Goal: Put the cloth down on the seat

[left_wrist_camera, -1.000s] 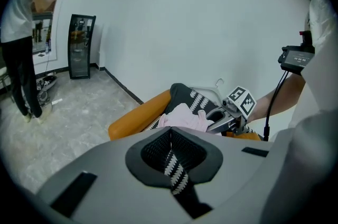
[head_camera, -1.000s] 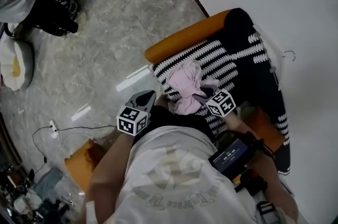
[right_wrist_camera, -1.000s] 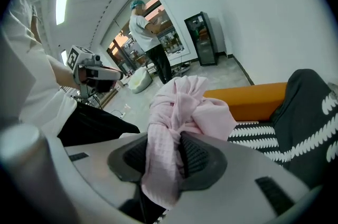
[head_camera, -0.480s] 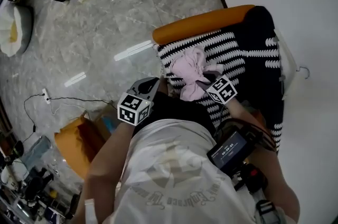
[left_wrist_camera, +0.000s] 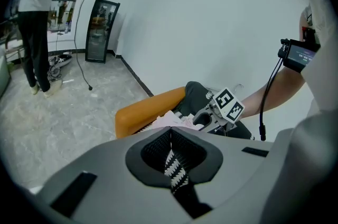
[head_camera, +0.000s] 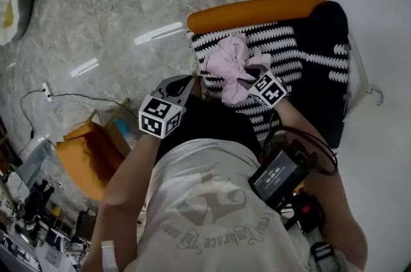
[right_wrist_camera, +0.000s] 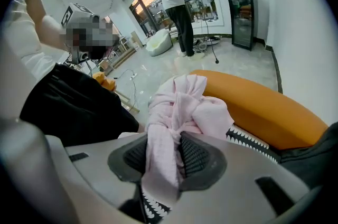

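A bunched pink cloth (head_camera: 231, 64) (right_wrist_camera: 185, 104) hangs just over the chair's seat, which is covered by a black-and-white striped blanket (head_camera: 286, 52). My right gripper (head_camera: 249, 81) (right_wrist_camera: 163, 157) is shut on the cloth, a fold of which is pinched between its ribbed pads. Its marker cube (head_camera: 268, 88) faces up. My left gripper (head_camera: 185, 83) (left_wrist_camera: 170, 142) is at the seat's front left corner, pads together with nothing held. In the left gripper view the pink cloth (left_wrist_camera: 170, 119) and the right gripper (left_wrist_camera: 210, 116) lie just ahead.
An orange armrest (head_camera: 257, 9) (right_wrist_camera: 264, 106) bounds the seat's far side. A white wall and a wire hanger (head_camera: 374, 95) are at the right. An orange box (head_camera: 80, 150) and a cable (head_camera: 61, 97) lie on the marble floor. A person (left_wrist_camera: 37, 11) stands far off.
Both grippers have come down toward the chair, and the right one still holds the pink cloth. The head view has swung, so the chair sits higher in the picture.
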Action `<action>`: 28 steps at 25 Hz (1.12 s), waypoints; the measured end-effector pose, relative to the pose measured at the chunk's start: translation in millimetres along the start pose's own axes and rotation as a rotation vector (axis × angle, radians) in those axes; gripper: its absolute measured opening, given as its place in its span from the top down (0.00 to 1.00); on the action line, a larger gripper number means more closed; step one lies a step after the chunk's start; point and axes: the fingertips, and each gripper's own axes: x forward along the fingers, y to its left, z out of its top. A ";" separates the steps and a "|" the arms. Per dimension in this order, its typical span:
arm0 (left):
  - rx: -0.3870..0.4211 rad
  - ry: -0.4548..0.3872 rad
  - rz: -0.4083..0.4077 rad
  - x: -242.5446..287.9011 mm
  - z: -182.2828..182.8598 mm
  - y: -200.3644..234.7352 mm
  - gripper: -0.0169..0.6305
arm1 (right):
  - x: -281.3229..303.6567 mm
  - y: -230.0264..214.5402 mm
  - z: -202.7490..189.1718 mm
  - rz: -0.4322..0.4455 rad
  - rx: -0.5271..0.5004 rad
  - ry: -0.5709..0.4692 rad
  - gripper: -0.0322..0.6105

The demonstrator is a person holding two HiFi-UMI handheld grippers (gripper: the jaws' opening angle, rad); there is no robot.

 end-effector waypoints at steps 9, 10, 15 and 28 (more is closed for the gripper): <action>-0.027 0.041 -0.012 24.3 -14.7 6.5 0.95 | 29.1 -30.5 -9.3 -0.011 -0.025 0.053 0.71; -0.029 0.046 -0.014 26.8 -16.1 6.4 0.95 | 31.6 -34.5 -10.8 -0.016 -0.017 0.056 0.71; -0.030 0.054 -0.020 30.2 -13.1 7.2 0.95 | 40.4 -45.9 -14.0 -0.031 0.012 0.077 0.71; -0.080 0.081 -0.016 43.7 -33.0 13.4 0.95 | 71.8 -76.0 -20.7 -0.083 0.161 0.061 0.71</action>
